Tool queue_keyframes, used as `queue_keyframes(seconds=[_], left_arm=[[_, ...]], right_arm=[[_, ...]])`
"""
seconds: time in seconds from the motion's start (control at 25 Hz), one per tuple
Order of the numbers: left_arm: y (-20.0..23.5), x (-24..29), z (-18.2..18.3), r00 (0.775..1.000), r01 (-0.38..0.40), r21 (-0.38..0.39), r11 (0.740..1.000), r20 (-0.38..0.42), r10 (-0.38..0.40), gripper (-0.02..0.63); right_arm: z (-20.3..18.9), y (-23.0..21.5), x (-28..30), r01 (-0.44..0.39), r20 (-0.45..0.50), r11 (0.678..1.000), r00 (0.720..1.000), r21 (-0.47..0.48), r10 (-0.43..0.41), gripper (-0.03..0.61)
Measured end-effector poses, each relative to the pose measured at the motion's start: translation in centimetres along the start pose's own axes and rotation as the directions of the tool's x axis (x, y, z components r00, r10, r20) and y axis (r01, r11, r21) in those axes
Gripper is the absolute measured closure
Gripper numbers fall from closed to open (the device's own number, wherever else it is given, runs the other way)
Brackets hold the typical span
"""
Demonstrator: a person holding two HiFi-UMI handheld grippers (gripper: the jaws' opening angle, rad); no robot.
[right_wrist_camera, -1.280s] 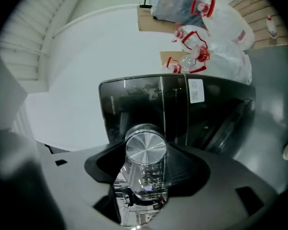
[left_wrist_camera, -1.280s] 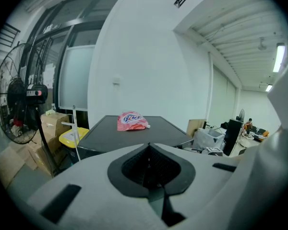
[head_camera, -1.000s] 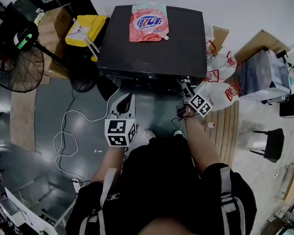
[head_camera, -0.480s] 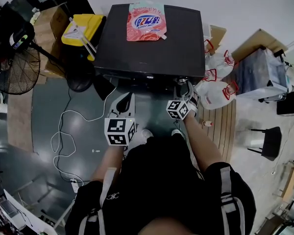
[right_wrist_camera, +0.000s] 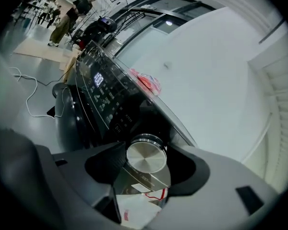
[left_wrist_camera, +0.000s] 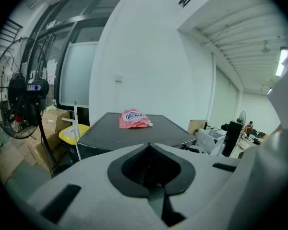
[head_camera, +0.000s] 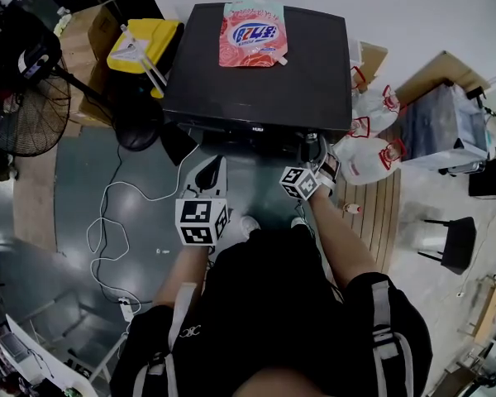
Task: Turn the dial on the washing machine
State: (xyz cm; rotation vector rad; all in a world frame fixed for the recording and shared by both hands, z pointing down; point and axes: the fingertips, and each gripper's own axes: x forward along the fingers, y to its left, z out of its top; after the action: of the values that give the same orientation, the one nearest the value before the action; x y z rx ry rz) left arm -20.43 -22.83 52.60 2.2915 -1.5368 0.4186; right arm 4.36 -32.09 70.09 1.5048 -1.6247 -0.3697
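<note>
Grippers in both hands, a person stands at the front of a black washing machine (head_camera: 307, 77). The left gripper (left_wrist_camera: 150, 152) hangs back from the machine with its jaws pressed together on nothing. The right gripper (head_camera: 317, 160) is up at the machine's front right corner, its jaws spread to either side of the brushed-metal dial (right_wrist_camera: 146, 157) but not yet clamped on it.

The polished dial looks slippery. A pinch closed off-centre could skid off, and a wide swing could knock the lit control panel (right_wrist_camera: 103, 93) just beside it and trigger a button.

The count is two grippers, one dial and one machine. One pink detergent pouch (head_camera: 252, 33) lies on the lid. Beyond are one yellow bin (head_camera: 140, 46), one standing fan (head_camera: 26, 112) and at least two white bags (head_camera: 368, 162) with red handles.
</note>
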Motion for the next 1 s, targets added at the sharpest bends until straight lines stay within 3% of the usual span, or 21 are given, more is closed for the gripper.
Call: queue_keyframes(seconds=[0.08,0.2,0.36,0.48,0.64,0.68,0.8,0.84,1.0], left_arm=[[0.0,-0.1,0.0,1.000,0.000,0.000,1.000,0.001,0.000,0.611],[0.0,-0.1,0.0,1.000,0.002,0.003,1.000,0.004,-0.002,0.611],[-0.4,-0.1,0.3,1.000,0.004,0.006,1.000,0.008,-0.004,0.611],[-0.6,-0.2,0.3,1.000,0.008,0.009,1.000,0.009,-0.008,0.611],[-1.0,-0.4,0.4,1.000,0.014,0.017,1.000,0.014,-0.014,0.611],[-1.0,-0.4,0.4,1.000,0.015,0.019,1.000,0.015,-0.015,0.611],[-1.2,-0.6,0.4,1.000,0.015,0.023,1.000,0.016,-0.016,0.611],[-1.3,-0.6,0.4,1.000,0.015,0.023,1.000,0.015,-0.015,0.611],[-1.4,-0.8,0.2,1.000,0.015,0.024,1.000,0.013,-0.015,0.611]], right_arm=[[-0.1,-0.3,-0.1,-0.021,-0.003,0.991,1.000,0.132,0.022,0.318],[-0.1,-1.0,-0.1,-0.066,-0.005,0.912,0.997,0.405,0.074,0.318],[-0.2,-1.3,0.0,-0.082,0.002,0.895,0.996,0.439,0.091,0.318],[-0.4,-1.4,0.0,-0.102,0.006,0.854,0.993,0.510,0.114,0.318],[-0.4,-1.4,0.0,-0.107,0.013,0.825,0.993,0.555,0.120,0.318],[-0.6,-1.4,0.0,-0.114,0.018,0.800,0.992,0.589,0.128,0.318],[-1.3,-1.6,0.2,-0.151,0.047,0.654,0.984,0.742,0.173,0.318],[-1.4,-1.6,0.3,-0.159,0.055,0.631,0.982,0.759,0.182,0.318],[-1.3,-1.6,0.3,-0.166,0.063,0.633,0.981,0.756,0.183,0.318]])
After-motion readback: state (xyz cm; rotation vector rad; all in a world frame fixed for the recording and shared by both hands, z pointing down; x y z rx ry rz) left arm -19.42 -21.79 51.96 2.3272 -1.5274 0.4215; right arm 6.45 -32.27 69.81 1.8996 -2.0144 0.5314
